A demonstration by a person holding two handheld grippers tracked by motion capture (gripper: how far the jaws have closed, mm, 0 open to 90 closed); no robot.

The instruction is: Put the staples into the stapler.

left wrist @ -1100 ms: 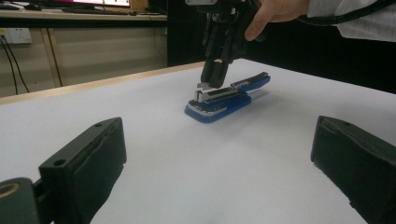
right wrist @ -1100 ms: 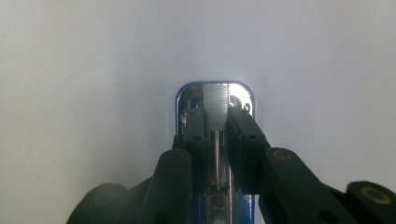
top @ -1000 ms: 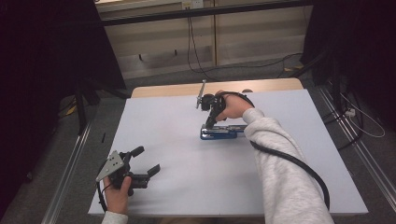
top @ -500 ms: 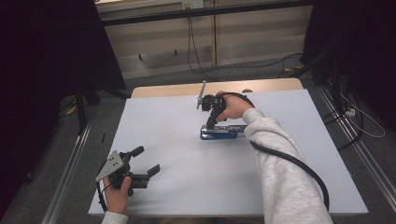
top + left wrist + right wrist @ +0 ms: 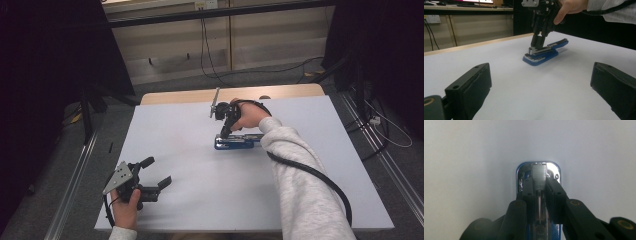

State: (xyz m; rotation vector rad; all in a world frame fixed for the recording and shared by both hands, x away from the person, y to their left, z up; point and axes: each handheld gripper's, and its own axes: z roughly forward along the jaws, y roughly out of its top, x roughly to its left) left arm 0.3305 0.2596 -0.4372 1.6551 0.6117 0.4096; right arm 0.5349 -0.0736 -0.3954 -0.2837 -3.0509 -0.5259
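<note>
White tabletop (image 5: 200,200) under blue stapler (image 5: 239,142) pinched by right gripper (image 5: 226,131), left gripper (image 5: 155,174) agape, dark room around.

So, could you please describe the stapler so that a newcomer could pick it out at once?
Start from the white table and look toward its far middle. There lies the blue stapler, chrome on top, directly beneath the right claw, whose jaws close on its metal top. It is the table's one coloured object.
</note>
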